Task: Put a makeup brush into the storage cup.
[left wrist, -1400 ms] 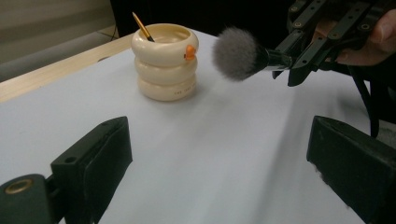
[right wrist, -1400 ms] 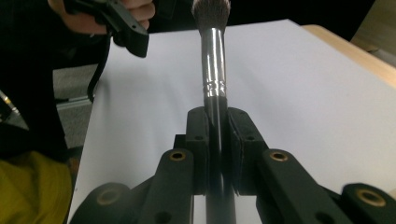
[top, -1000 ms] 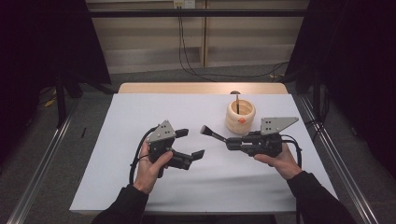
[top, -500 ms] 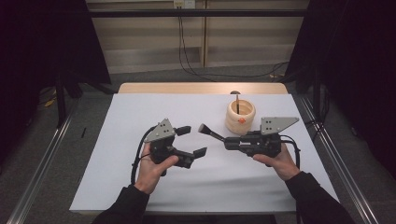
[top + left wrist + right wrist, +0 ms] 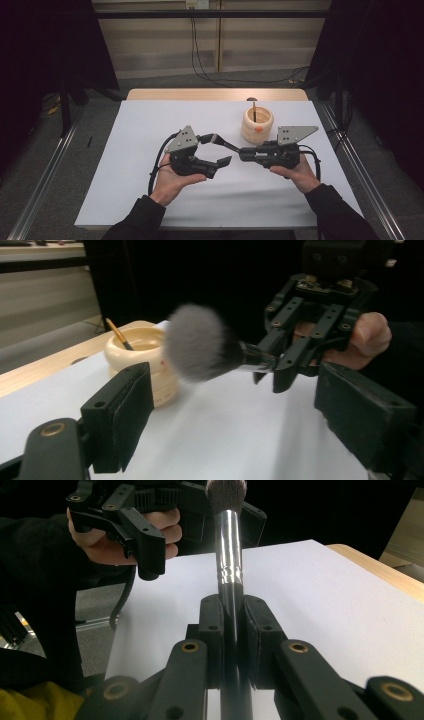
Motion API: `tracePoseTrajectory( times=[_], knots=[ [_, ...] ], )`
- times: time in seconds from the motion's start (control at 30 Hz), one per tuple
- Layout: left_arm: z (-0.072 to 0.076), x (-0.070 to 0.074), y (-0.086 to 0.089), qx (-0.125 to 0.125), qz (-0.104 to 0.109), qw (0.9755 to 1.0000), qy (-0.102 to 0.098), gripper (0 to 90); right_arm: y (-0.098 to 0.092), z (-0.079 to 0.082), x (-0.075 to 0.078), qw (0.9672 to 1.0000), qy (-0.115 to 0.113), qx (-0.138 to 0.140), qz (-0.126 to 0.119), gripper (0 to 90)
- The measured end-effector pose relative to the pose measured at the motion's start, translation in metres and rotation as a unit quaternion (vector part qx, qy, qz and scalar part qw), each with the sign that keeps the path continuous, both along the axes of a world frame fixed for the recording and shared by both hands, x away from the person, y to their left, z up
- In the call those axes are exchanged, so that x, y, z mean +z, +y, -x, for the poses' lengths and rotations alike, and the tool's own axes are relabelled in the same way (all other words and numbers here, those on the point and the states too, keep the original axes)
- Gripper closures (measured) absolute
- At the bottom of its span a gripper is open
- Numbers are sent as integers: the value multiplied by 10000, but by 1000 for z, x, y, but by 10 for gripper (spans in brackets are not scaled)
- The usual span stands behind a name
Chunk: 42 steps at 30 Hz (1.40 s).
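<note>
My right gripper is shut on the black handle of a makeup brush, held level and pointing left. Its fluffy grey head sits between the jaws of my left gripper. Those jaws have just been closing, but a gap shows on either side of the bristles, so the left gripper is still open. A cream round cup with a thin brush standing in it sits just behind the right gripper.
Both hands work over a white table top with a wooden strip along its far edge. Metal rails run down both sides, and dark curtains stand beyond them.
My left gripper has shifted right toward the brush, so the brush head now lies between its jaws, which have narrowed. The right gripper and the brush have stayed put.
</note>
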State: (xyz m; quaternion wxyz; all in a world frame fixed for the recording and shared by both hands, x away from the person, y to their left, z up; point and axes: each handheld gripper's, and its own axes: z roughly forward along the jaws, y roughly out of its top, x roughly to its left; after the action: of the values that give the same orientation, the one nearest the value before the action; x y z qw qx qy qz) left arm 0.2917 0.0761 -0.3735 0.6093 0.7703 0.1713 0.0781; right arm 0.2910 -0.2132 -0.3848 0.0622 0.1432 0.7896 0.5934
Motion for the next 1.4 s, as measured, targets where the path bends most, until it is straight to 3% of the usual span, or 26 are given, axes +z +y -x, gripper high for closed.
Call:
tracePoseTrajectory(
  times=[0.13,0.2,0.4,0.7,0.93,1.2,1.27,1.4],
  knots=[
    [-3,-1,-1,235,74,9995,217,204,1,0,-1,10000,22,7,15,801],
    [-5,-1,0,223,144,9991,338,270,2,0,-1,10000,10,18,56,801],
    [-4,-1,-1,46,165,9993,343,394,4,0,-2,10000,-4,37,76,801],
    [-8,0,1,-153,413,9970,639,592,6,0,-4,10000,5,76,58,801],
    [-9,0,3,-302,526,9960,649,680,7,0,-4,9999,-10,93,65,800],
    [-7,4,2,-594,688,9931,742,762,12,1,-8,9994,-37,293,192,792],
    [-6,6,2,-626,580,9942,658,770,15,2,-10,9991,-15,361,200,793],
    [-6,6,1,-640,647,9933,709,775,13,1,-9,9992,-1,359,165,788]
  ],
)
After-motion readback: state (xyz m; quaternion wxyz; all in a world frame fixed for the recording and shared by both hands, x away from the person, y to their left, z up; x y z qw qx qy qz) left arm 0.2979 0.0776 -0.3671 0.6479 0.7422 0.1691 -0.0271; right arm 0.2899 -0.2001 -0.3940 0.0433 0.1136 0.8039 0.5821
